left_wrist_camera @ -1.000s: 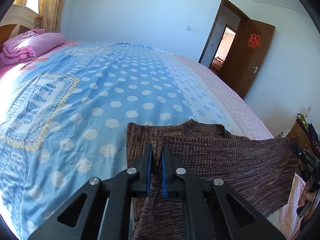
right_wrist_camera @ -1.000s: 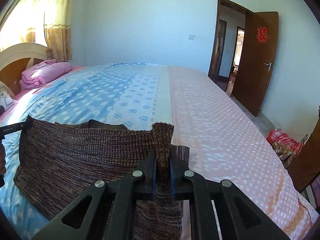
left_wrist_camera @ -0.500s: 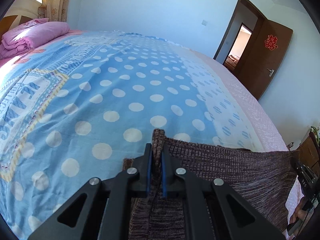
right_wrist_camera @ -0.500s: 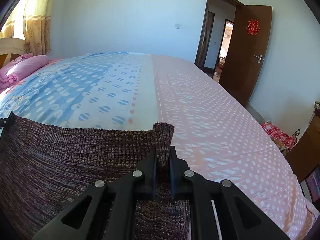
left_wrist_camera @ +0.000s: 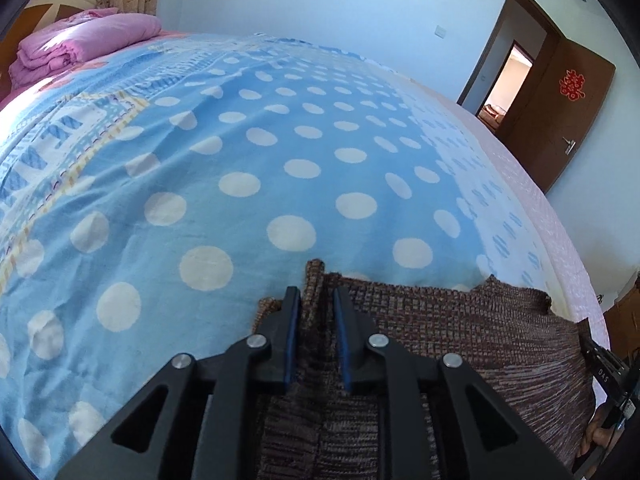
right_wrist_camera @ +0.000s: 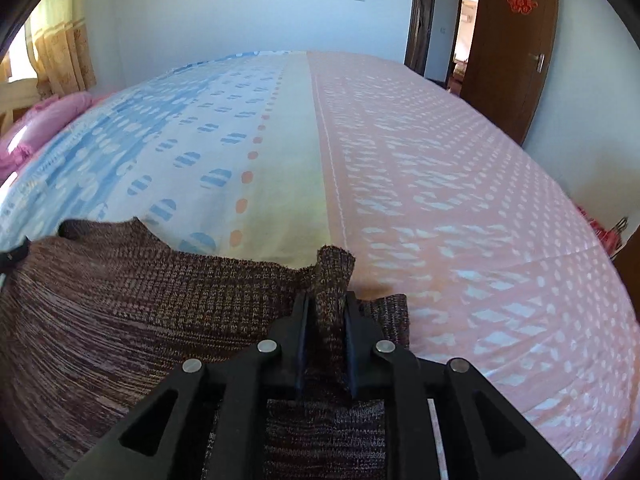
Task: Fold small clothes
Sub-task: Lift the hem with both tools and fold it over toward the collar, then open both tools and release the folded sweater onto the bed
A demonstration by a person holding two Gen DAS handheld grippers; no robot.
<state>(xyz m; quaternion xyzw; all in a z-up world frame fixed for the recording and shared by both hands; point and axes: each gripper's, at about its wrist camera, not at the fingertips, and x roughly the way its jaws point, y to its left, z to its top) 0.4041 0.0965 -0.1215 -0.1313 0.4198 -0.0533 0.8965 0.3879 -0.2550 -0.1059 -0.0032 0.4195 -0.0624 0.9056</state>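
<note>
Left wrist view: left gripper [left_wrist_camera: 316,300] w/ blue-padded fingers [left_wrist_camera: 291,332] on either side of a bunched corner of the brown knit sweater [left_wrist_camera: 460,344]; the jaws have a bit of gap and the fabric sits loosely between them, so can't tell if it's really pinched or just letting go. Corner pokes up past the fingertips. Rest of the sweater spreads to the right, low over the bedspread [left_wrist_camera: 240,160] (blue w/ white polka dots), its top edge running across to the other tool at far right edge. A notch in that edge near right looks like the neckline. Folded pink quilt [left_wrist_camera: 88,44] at the head of bed, top left. Brown door [left_wrist_camera: 568,112] w/ red decoration stands open, top right.

Right wrist view: right gripper [right_wrist_camera: 326,308] clenched on the opposite sweater [right_wrist_camera: 140,300] corner; fabric fills the gap between fingers [right_wrist_camera: 301,332] and sticks up above tips. Sweater extends left from here, lying on the bed near its near edge, over the blue/yellow part of the bedspread [right_wrist_camera: 440,160]; the pink patterned part is to the right. Left tool barely visible at far left edge. Curtain [right_wrist_camera: 60,52] top left, door [right_wrist_camera: 516,48] top right.
</note>
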